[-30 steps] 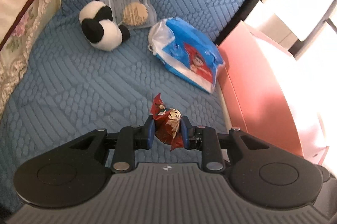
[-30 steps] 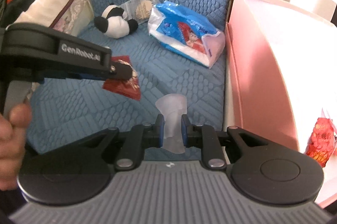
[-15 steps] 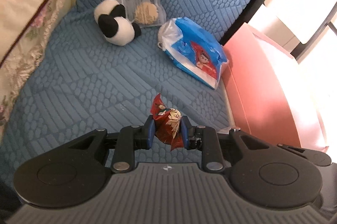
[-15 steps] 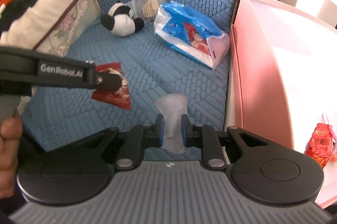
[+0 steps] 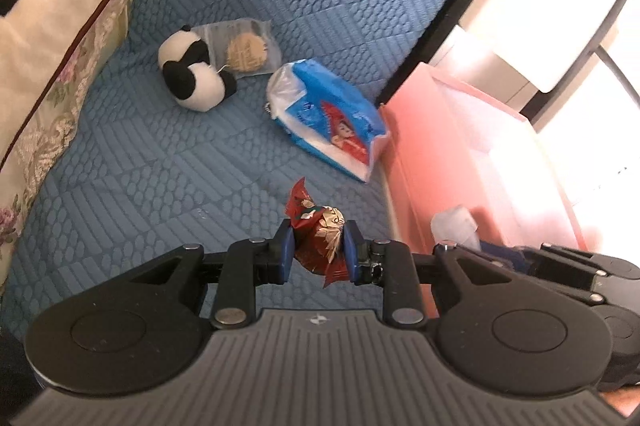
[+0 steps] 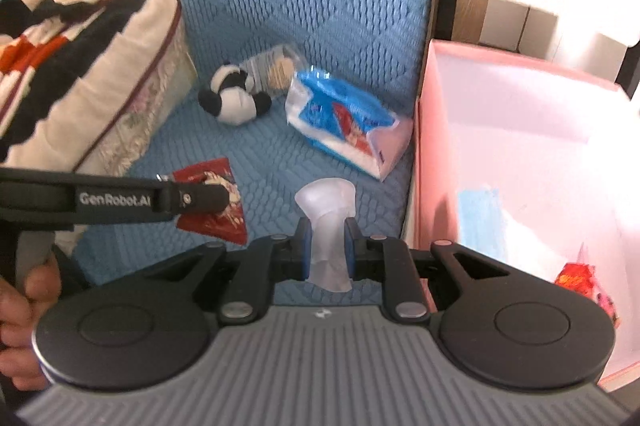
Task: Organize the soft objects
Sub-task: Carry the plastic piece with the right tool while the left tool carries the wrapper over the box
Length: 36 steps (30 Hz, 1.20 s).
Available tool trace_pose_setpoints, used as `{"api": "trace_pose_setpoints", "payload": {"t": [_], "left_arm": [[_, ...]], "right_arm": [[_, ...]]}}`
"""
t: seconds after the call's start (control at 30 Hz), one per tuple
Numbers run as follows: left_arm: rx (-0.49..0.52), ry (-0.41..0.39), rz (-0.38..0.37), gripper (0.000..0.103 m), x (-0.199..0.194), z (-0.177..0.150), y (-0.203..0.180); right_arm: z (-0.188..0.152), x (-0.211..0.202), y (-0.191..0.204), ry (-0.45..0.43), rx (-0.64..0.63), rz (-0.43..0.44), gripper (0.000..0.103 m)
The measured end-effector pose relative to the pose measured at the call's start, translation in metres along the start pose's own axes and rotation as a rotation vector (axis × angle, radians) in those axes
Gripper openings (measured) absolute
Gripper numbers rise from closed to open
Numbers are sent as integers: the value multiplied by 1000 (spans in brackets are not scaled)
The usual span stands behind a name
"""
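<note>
My left gripper (image 5: 316,250) is shut on a red snack packet (image 5: 320,242), held above the blue sofa seat (image 5: 160,162); the packet also shows in the right wrist view (image 6: 212,202). My right gripper (image 6: 326,246) is shut on a translucent white soft packet (image 6: 326,222), near the pink box (image 6: 520,162). A panda plush (image 5: 192,78), a clear cookie bag (image 5: 244,50) and a blue tissue pack (image 5: 328,118) lie on the seat at the back.
The pink box (image 5: 460,146) stands right of the sofa and holds a blue mask (image 6: 480,222) and a red packet (image 6: 576,278). A floral cushion (image 5: 60,58) with a striped blanket (image 6: 68,22) fills the left side.
Both grippers have pulled back and up, still holding their packets. The right gripper has come into the left wrist view at lower right, beside the pink box.
</note>
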<state>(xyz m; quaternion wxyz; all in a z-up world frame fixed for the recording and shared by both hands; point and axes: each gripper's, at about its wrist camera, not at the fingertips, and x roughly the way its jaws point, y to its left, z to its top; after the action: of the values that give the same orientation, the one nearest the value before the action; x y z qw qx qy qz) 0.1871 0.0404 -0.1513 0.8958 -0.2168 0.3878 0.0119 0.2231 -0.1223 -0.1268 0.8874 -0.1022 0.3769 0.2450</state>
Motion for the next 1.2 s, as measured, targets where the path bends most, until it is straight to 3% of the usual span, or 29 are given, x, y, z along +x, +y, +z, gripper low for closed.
{"api": "trace_pose_setpoints", "payload": {"t": [0.4, 0.67, 0.93, 1.2], "left_arm": [[44, -35, -20, 30, -36, 20, -38], [76, -67, -77, 30, -50, 31, -78], [101, -98, -120, 30, -55, 41, -121], [111, -97, -141, 30, -49, 40, -158]], "right_arm": [[15, -46, -23, -71, 40, -4, 20], [26, -80, -47, -127, 43, -23, 20], [38, -108, -75, -179, 48, -51, 20], [33, -114, -105, -169, 74, -70, 20]]}}
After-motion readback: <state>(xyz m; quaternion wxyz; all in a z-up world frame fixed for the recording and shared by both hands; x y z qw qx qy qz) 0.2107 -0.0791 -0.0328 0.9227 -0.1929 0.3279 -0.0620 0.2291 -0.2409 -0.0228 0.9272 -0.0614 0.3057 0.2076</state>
